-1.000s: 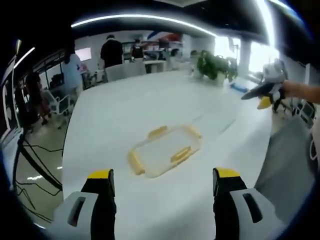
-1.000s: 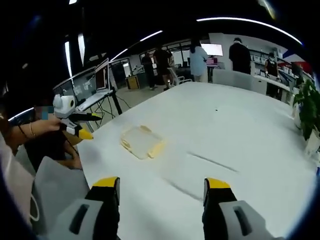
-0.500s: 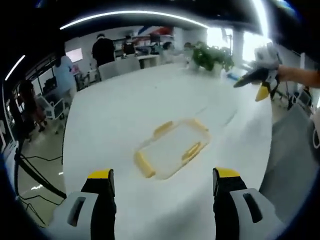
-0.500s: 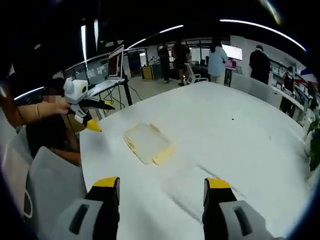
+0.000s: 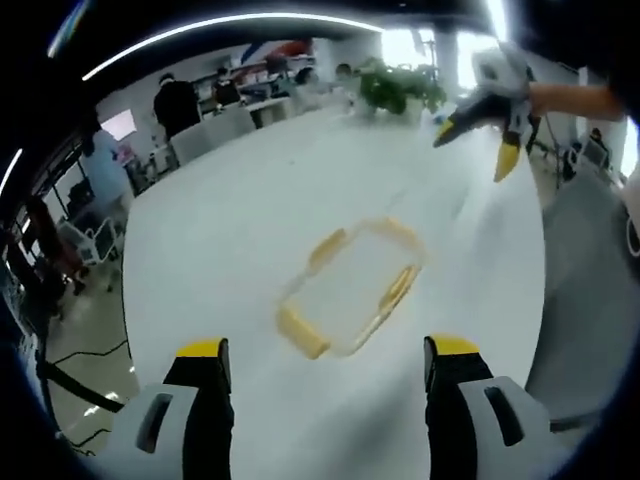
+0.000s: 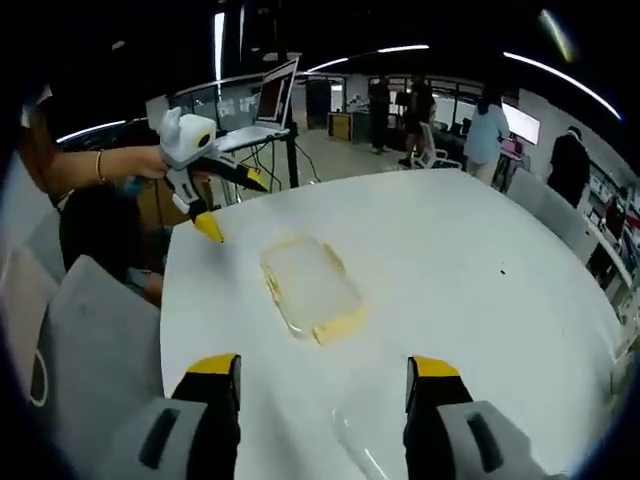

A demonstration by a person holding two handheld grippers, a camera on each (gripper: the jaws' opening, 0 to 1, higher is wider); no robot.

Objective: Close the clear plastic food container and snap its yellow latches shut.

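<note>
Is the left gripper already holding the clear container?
No. In the left gripper view the left gripper has open, empty jaws, and the clear container lies apart on the white table.

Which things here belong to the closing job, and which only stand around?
Job: clear container with yellow latches; left gripper; right gripper.
Around: white table, potted plant, laptop, grey chair.

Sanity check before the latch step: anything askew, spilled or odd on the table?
Nothing spilled or damaged. The clear container lies flat on the white table, skewed to the near edge, yellow latches splayed outward, seemingly unfastened. Both grippers, left and right, are open and well short of it.
</note>
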